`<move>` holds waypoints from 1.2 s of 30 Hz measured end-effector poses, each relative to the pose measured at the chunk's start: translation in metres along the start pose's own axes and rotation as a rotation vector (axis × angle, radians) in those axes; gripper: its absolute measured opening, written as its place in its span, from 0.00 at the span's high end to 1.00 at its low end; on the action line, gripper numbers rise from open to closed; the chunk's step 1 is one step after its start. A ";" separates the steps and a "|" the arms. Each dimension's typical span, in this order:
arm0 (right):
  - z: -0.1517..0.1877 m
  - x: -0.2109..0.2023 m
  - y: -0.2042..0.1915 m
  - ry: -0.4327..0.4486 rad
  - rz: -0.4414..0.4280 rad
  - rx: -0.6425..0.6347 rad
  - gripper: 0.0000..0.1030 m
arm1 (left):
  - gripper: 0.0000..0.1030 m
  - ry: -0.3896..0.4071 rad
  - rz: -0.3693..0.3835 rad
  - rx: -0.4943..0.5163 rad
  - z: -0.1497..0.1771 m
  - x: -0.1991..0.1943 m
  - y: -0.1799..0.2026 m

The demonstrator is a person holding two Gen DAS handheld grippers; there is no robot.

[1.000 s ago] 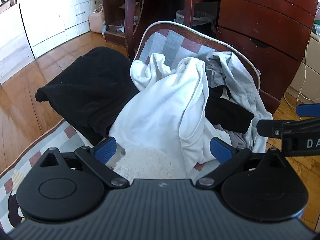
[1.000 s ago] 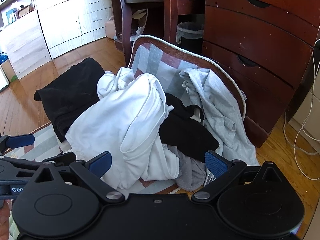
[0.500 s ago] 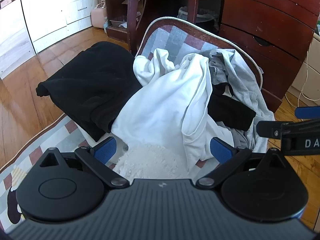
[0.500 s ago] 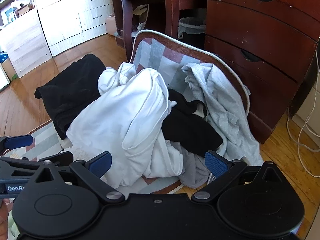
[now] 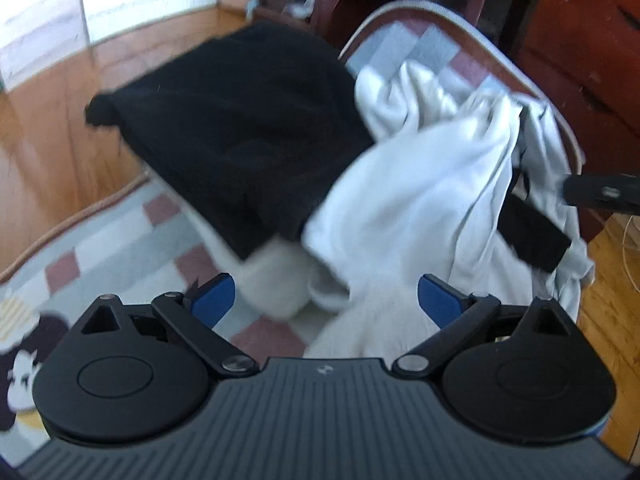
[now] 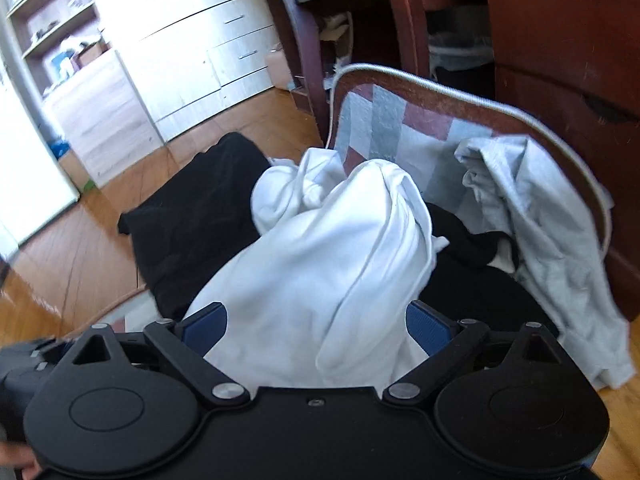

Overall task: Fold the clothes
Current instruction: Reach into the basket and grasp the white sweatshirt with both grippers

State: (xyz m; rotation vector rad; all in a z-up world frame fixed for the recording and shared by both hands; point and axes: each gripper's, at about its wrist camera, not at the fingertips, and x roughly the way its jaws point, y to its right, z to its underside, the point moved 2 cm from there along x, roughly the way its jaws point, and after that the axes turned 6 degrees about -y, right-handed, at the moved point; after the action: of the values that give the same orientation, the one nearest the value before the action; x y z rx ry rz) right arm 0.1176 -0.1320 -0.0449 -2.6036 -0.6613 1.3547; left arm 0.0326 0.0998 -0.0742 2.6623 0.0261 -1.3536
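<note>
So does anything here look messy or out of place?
Yes: the rug's far end is curled up against the dark dresser, and clothes lie heaped on it unfolded, a white garment draped over black ones.

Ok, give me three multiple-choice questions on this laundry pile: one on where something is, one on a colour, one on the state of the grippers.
1. Where does the grey garment lie?
A. at the right of the pile, against the upturned rug edge
B. on the bare floor
C. under the black garment

2. What colour is the big garment in the middle?
A. red
B. white
C. green

3. How do the left gripper and right gripper stand?
A. both open, holding nothing
B. both clamped on cloth
C. one clamped

Answers: 1 A, it drapes there; 2 B, plainly white; 3 A, blue pads wide apart.
</note>
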 end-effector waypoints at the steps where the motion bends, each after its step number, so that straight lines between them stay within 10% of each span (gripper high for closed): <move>1: -0.005 0.008 0.004 0.006 0.002 0.011 0.04 | 0.08 0.022 0.007 0.027 -0.003 0.003 0.002; 7: -0.038 0.066 0.022 0.101 0.074 -0.193 0.03 | 0.07 0.118 -0.077 0.190 -0.025 0.044 0.000; 12: -0.041 0.108 0.044 0.038 -0.080 -0.059 0.03 | 0.01 0.053 0.069 0.130 -0.029 0.071 -0.011; 14: -0.038 0.117 0.048 0.029 -0.134 -0.020 0.18 | 0.05 0.047 0.071 0.135 -0.031 0.074 -0.008; 16: -0.026 0.103 0.036 0.097 -0.118 -0.061 0.59 | 0.14 0.032 0.080 0.101 -0.035 0.073 -0.010; 19: -0.009 0.070 0.015 0.165 -0.123 -0.107 0.71 | 0.34 0.034 0.072 0.075 -0.037 0.062 -0.014; 27: 0.011 0.033 0.007 0.180 -0.078 -0.160 0.71 | 0.34 0.109 0.205 0.040 -0.024 0.055 -0.030; 31: 0.015 0.040 0.011 0.129 0.023 -0.130 0.34 | 0.24 0.102 0.265 -0.023 -0.013 0.063 -0.038; 36: 0.021 0.077 0.030 0.042 0.014 0.080 0.23 | 0.25 0.035 0.479 -0.147 -0.004 0.071 -0.050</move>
State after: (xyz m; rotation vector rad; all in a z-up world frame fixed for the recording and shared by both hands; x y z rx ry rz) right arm 0.1484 -0.1263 -0.1244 -2.5710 -0.5719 1.2989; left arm 0.0734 0.1456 -0.1357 2.3600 -0.4588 -1.0996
